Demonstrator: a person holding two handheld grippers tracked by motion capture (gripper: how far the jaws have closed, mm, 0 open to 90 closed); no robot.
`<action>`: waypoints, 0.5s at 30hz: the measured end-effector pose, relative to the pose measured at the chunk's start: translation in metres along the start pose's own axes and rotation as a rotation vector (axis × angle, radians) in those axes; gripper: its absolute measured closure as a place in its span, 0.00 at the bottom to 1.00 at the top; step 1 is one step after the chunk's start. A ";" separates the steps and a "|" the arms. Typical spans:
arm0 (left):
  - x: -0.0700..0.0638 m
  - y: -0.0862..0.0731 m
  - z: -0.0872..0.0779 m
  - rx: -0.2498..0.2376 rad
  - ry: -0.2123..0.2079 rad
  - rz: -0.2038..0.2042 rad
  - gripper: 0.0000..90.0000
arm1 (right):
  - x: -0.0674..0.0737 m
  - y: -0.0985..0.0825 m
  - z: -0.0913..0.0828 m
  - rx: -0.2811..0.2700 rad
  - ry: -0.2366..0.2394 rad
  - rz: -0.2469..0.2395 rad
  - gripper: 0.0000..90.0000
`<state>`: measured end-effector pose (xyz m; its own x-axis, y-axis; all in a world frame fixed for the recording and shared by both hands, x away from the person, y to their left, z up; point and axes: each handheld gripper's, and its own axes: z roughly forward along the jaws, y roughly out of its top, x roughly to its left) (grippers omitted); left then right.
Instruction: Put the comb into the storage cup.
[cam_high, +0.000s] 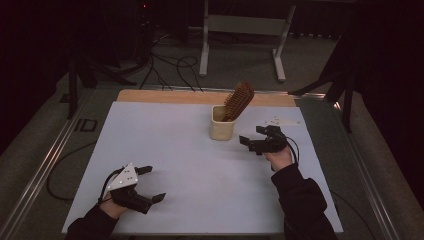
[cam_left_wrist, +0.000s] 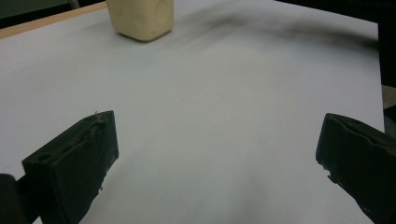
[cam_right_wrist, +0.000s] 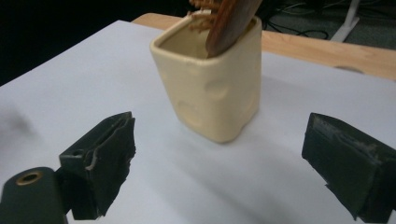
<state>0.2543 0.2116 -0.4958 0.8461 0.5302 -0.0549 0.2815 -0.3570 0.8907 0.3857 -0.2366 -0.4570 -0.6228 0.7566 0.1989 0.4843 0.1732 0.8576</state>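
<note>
A cream square cup (cam_high: 221, 128) stands near the back middle of the white table (cam_high: 175, 160), with a brown wooden hairbrush (cam_high: 238, 99) leaning out of it, bristle head up. My right gripper (cam_high: 253, 137) is open just to the right of the cup, nothing between its fingers. Through the right gripper view the cup (cam_right_wrist: 212, 88) sits a short way ahead between the spread jaws, the hairbrush (cam_right_wrist: 226, 18) resting against its rim. My left gripper (cam_high: 151, 184) is open near the front left of the table. The cup (cam_left_wrist: 141, 17) is far off in the left gripper view.
A wooden strip (cam_high: 165, 96) runs along the table's back edge. A grey three-cornered plate (cam_high: 281, 121) lies on the table behind my right gripper. Cables (cam_high: 170, 70) and a white frame (cam_high: 245, 30) are on the floor beyond. Metal rails flank the table.
</note>
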 end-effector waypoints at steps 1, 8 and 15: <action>0.000 0.000 0.000 -0.002 -0.002 -0.001 0.00 | 0.001 -0.002 -0.001 -0.001 0.003 -0.002 0.10; 0.000 0.000 -0.001 -0.003 -0.003 0.000 0.00 | 0.008 -0.019 -0.011 0.001 0.033 -0.013 0.10; 0.000 0.000 -0.001 -0.003 -0.003 0.001 0.00 | 0.011 -0.036 -0.021 0.004 0.050 -0.024 0.10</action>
<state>0.2539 0.2119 -0.4952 0.8477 0.5276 -0.0549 0.2792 -0.3557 0.8919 0.3480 -0.2476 -0.4755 -0.6639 0.7199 0.2023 0.4715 0.1931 0.8604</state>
